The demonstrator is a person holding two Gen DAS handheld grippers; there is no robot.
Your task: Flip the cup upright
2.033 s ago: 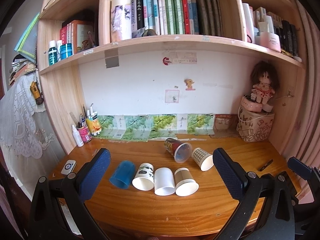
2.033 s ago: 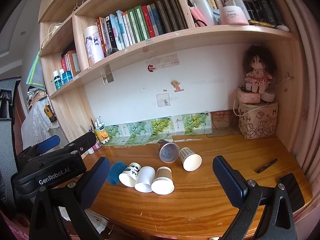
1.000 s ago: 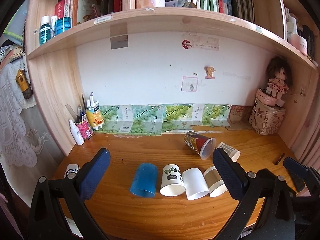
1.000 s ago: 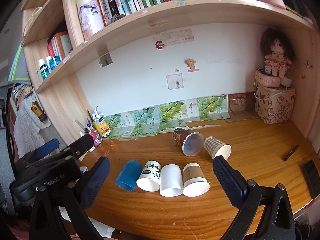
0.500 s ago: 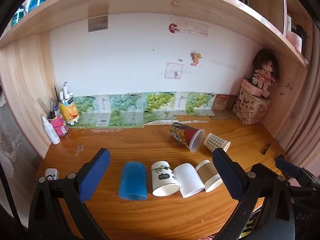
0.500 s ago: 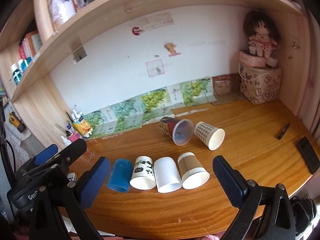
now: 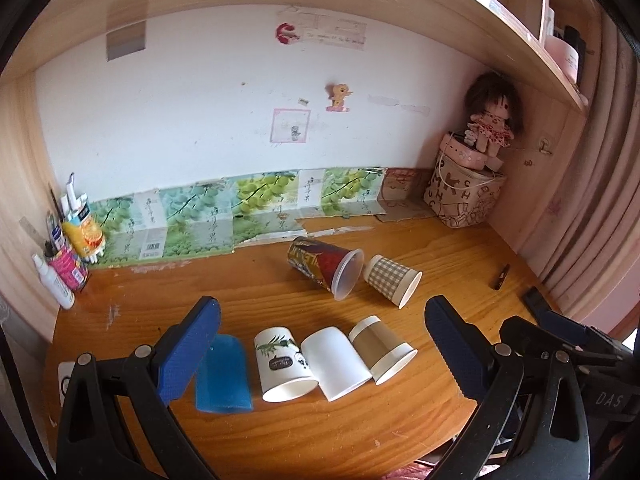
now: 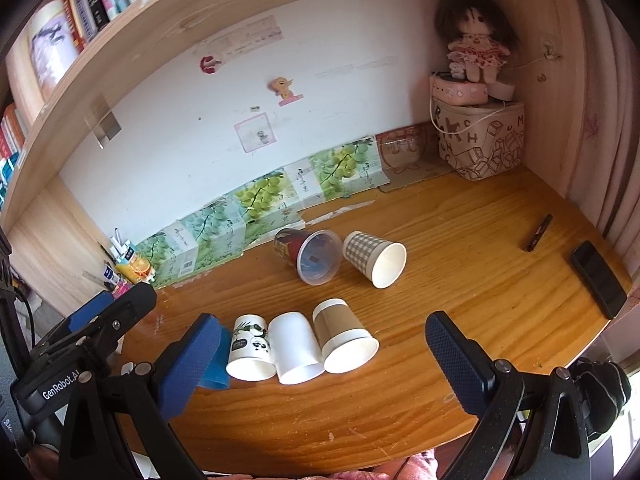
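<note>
Six cups all tipped over on the wooden desk [image 7: 448, 248]: blue plastic cup [image 7: 222, 376], leaf-print paper cup [image 7: 282, 364], plain white paper cup [image 7: 335, 358] and brown-banded paper cup [image 7: 380, 348] in a front row, with a red patterned plastic cup [image 7: 324, 266] and checkered paper cup [image 7: 394, 280] behind. Left gripper [image 7: 320, 352] and right gripper [image 8: 320, 364] both hover spread wide, holding nothing.

Six cups are showing you six different finishes on the orange-brown wooden desk [image 7: 448, 252].

You are looking at a plain blue cup [image 7: 223, 374] at 7 o'clock, a white leaf-printed cup [image 7: 282, 364], a plain white cup [image 7: 334, 358], a brown-banded cup [image 7: 380, 350], a red patterned cup [image 7: 324, 262] and a beige checked cup [image 7: 392, 278] toward 12 o'clock.
</note>
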